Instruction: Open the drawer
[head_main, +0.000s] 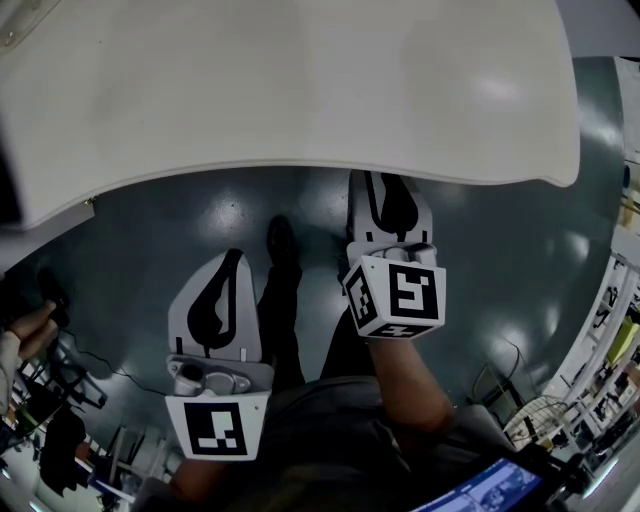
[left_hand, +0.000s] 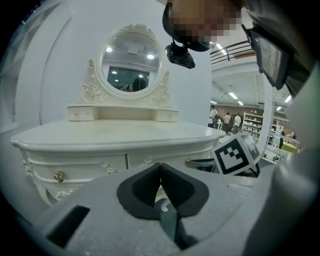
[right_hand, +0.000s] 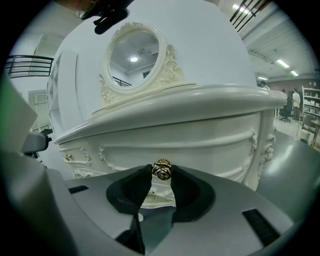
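fingers (right_hand: 142, 181) of the right gripper (right_hand: 161, 174) pinch the gold knob (right_hand: 162, 169) on the drawer (right_hand: 200, 147) dead ahead, so pull goes straight back; left gripper (left_hand: 160, 169) fingers pressed together, empty, further off.

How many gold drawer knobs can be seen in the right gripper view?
2. One gold knob sits between the jaws, centre; a second knob is at far left on the dresser front. Others may be hidden.
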